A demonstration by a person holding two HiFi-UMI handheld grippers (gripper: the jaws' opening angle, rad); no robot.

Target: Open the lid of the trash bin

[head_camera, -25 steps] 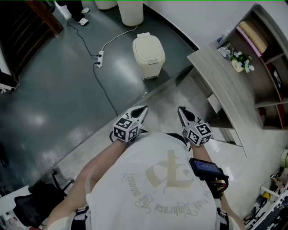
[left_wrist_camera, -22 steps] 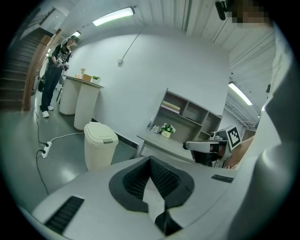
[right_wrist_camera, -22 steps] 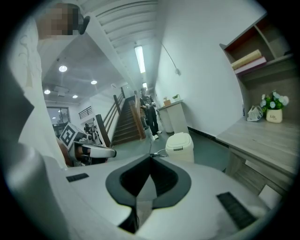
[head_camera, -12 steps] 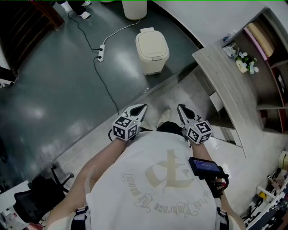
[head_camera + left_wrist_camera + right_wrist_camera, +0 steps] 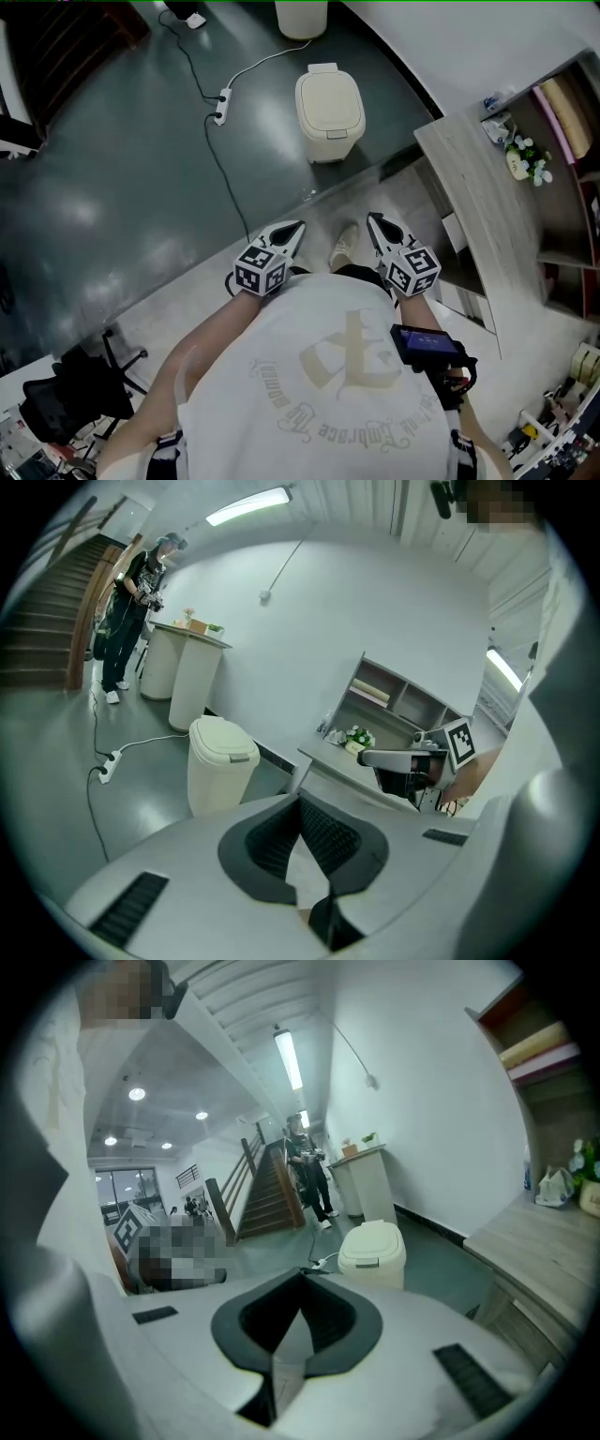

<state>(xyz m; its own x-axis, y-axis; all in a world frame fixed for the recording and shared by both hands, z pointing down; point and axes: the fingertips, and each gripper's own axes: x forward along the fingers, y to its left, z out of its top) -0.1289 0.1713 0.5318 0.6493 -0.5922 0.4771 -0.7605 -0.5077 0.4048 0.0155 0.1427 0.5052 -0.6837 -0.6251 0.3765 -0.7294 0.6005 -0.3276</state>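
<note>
Stepping forward had brought the trash bin nearer, its lid still down, while the left gripper and right gripper hung well short, jaws together on nothing
</note>
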